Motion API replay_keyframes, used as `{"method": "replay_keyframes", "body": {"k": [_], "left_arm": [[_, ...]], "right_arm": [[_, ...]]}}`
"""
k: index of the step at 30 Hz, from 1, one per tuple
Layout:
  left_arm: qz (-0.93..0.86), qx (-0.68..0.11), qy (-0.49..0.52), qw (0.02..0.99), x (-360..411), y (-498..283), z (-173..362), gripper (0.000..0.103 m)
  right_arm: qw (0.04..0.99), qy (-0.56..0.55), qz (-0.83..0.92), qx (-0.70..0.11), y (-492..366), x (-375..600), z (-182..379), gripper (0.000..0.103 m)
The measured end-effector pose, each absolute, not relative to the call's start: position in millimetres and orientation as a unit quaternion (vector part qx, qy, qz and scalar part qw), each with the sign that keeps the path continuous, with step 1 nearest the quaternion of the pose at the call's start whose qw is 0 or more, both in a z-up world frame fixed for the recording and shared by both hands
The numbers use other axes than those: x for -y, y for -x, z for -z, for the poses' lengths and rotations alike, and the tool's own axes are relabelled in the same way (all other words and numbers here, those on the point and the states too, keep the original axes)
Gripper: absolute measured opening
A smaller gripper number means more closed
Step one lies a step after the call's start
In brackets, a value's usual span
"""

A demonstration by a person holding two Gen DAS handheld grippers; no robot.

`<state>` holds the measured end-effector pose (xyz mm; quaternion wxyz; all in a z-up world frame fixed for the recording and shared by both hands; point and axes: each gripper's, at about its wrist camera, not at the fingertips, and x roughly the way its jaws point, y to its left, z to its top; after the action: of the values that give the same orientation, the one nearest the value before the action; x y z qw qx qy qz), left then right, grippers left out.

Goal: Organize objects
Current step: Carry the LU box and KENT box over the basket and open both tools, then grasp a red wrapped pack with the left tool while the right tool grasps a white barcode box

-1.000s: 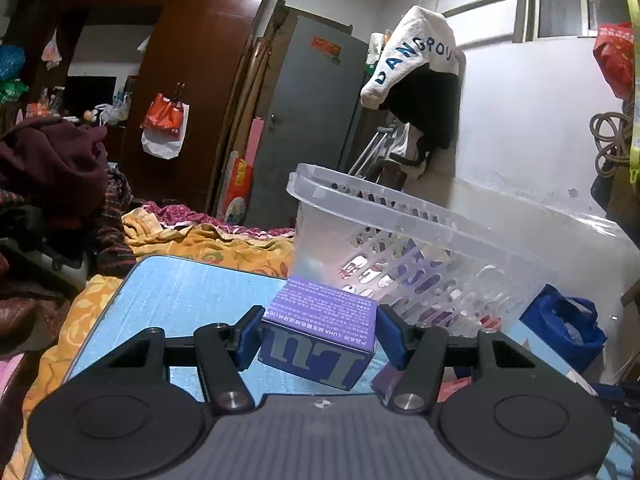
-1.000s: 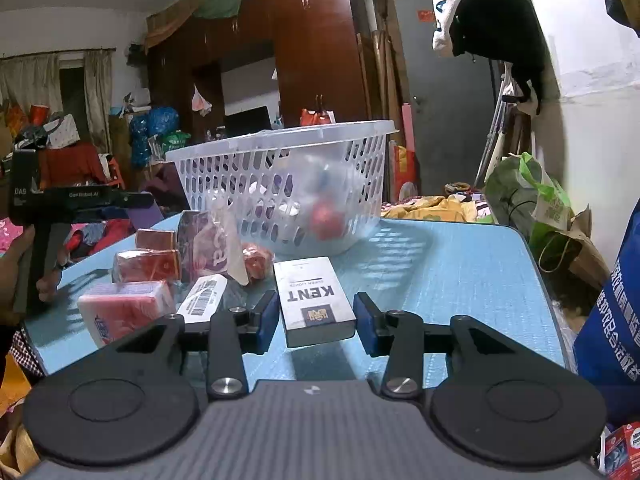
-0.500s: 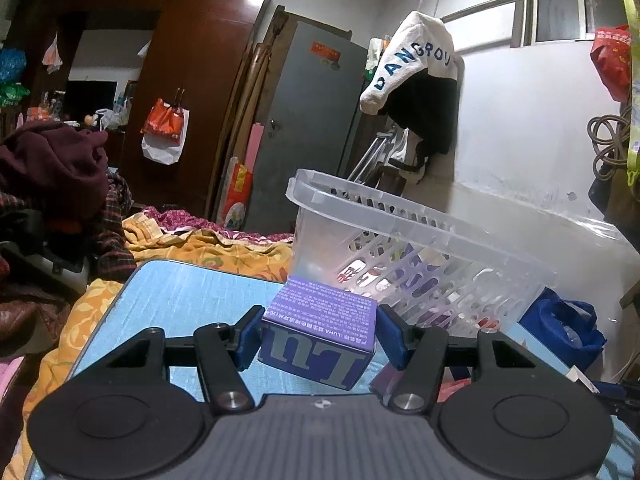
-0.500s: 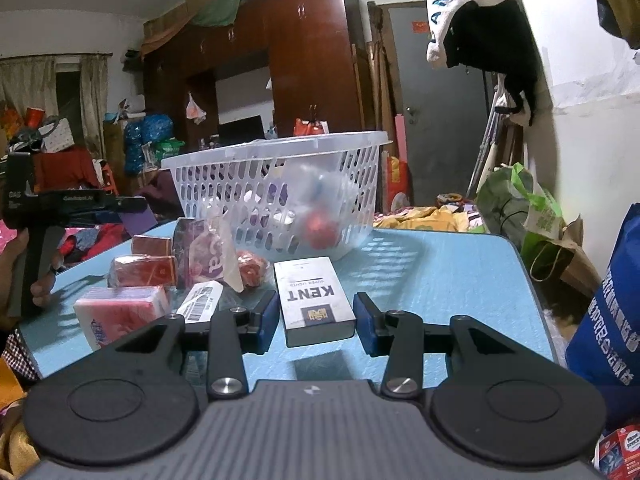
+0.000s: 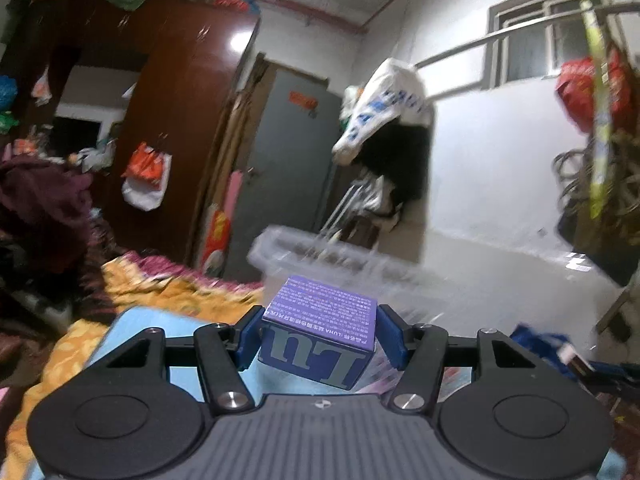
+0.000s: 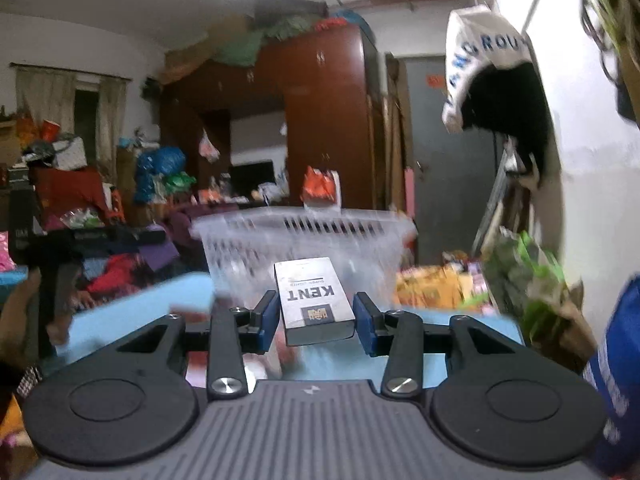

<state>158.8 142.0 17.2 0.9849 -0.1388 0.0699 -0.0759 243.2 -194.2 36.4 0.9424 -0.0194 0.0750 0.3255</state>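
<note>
My left gripper (image 5: 320, 338) is shut on a purple box (image 5: 320, 328) and holds it above the blue table (image 5: 136, 332), in front of the clear plastic basket (image 5: 316, 256). My right gripper (image 6: 316, 322) is shut on a white KENT cigarette pack (image 6: 312, 296), lifted above the table (image 6: 160, 300) and facing the basket (image 6: 304, 236). Both views are blurred by motion. The left gripper's handle (image 6: 52, 240) shows at the left of the right wrist view.
Several small packets lie blurred on the table under the right gripper (image 6: 280, 356). A blue bag (image 6: 616, 360) stands at the right edge. Bedding (image 5: 160, 280), a brown wardrobe (image 5: 160, 120) and a grey door (image 5: 288, 160) lie behind the table.
Both grippers have risen with their loads. The KENT pack has left the table. The basket now sits lower in both views.
</note>
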Motion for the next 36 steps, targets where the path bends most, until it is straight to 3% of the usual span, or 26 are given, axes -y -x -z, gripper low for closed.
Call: {"method": "replay_keyframes", "body": {"k": [6, 13, 14, 15, 17, 20, 25, 30, 36], "left_arm": [[0.130, -0.050, 0.145, 0.980, -110, -185, -74, 0.063], [0.089, -0.130, 0.151, 0.976, -99, -269, -94, 0.064], [0.086, -0.144, 0.149, 0.975, -99, -281, -90, 0.067], [0.081, -0.150, 0.146, 0.975, -99, -288, -88, 0.079], [0.058, -0.158, 0.134, 0.976, -97, -292, -84, 0.091], [0.067, -0.150, 0.127, 0.978, -100, -272, -78, 0.092], [0.096, -0.165, 0.123, 0.974, -105, -202, -49, 0.092], [0.122, -0.174, 0.119, 0.970, -105, -147, -4, 0.092], [0.112, -0.209, 0.117, 0.964, -102, -154, 13, 0.092]], "right_arm": [[0.941, 0.037, -0.331, -0.063, -288, 142, -88, 0.044], [0.945, 0.091, -0.289, -0.120, -359, 93, -87, 0.047], [0.946, 0.098, -0.283, -0.122, -361, 91, -84, 0.055], [0.949, 0.102, -0.273, -0.121, -362, 89, -81, 0.062], [0.949, 0.096, -0.274, -0.120, -354, 93, -80, 0.088], [0.949, 0.088, -0.287, -0.097, -322, 112, -76, 0.095], [0.933, 0.047, -0.340, -0.109, -259, 163, -31, 0.091], [0.923, 0.034, -0.355, -0.142, -217, 184, 22, 0.066], [0.919, 0.057, -0.350, -0.172, -228, 166, 33, 0.055]]}}
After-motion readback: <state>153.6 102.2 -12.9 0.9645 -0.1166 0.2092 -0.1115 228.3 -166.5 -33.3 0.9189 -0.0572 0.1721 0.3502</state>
